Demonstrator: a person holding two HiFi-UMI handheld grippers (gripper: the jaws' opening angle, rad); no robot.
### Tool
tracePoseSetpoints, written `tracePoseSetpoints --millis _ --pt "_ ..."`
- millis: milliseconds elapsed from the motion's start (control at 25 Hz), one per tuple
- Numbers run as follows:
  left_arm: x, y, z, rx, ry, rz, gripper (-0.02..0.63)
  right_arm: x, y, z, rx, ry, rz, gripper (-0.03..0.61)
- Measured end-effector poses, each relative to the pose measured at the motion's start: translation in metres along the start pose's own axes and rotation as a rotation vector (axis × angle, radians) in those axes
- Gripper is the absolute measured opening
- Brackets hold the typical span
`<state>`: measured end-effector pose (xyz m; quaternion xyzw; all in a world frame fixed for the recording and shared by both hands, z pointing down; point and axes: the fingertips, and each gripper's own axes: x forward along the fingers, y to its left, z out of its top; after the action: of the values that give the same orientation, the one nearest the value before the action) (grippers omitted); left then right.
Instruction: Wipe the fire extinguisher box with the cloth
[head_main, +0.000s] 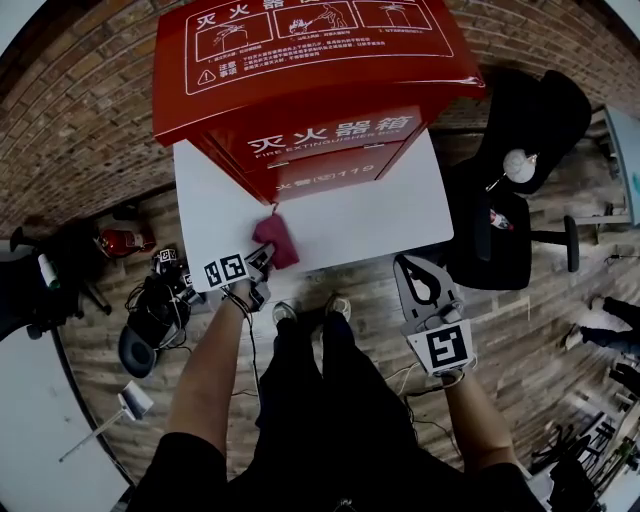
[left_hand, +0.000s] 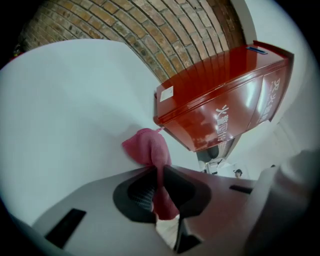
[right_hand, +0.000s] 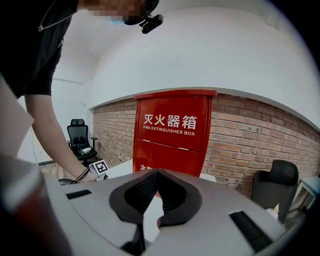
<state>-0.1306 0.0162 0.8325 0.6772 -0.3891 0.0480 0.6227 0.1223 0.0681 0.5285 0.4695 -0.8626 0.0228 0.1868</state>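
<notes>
The red fire extinguisher box (head_main: 310, 90) stands on a white table (head_main: 380, 210) against the brick wall. My left gripper (head_main: 262, 262) is at the table's front edge, just below the box's front face, shut on a pink cloth (head_main: 277, 240). In the left gripper view the cloth (left_hand: 147, 147) is pinched between the jaws of the left gripper (left_hand: 160, 172) and bunches over the tabletop (left_hand: 65, 125), close to the box (left_hand: 220, 100). My right gripper (head_main: 418, 268) is held off the table's front right corner, shut and empty. In its own view, the right gripper (right_hand: 156, 175) faces the box (right_hand: 172, 135).
A black office chair (head_main: 520, 170) stands right of the table. A red extinguisher (head_main: 125, 241) and a heap of cables and gear (head_main: 155, 310) lie on the floor at the left. My feet (head_main: 310, 310) are at the table's front edge. Another white tabletop (head_main: 30, 420) is at the lower left.
</notes>
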Motion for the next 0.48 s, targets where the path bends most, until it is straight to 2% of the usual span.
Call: tracePoseSetpoints --millis 160,320,480 --pt "-0.002 0.008 0.001 0.03 0.003 0.08 0.081 -0.003 0.002 0.001 -0.012 0.007 -0.002 0.02" --pt "-0.007 0.011 0.003 0.045 0.006 0.097 0.092 -0.007 0.002 0.003 -0.013 0.009 -0.008 0.02" --pt "-0.015 0.01 0.01 0.065 -0.016 0.099 0.13 -0.013 0.001 0.004 -0.01 0.011 -0.021 0.02"
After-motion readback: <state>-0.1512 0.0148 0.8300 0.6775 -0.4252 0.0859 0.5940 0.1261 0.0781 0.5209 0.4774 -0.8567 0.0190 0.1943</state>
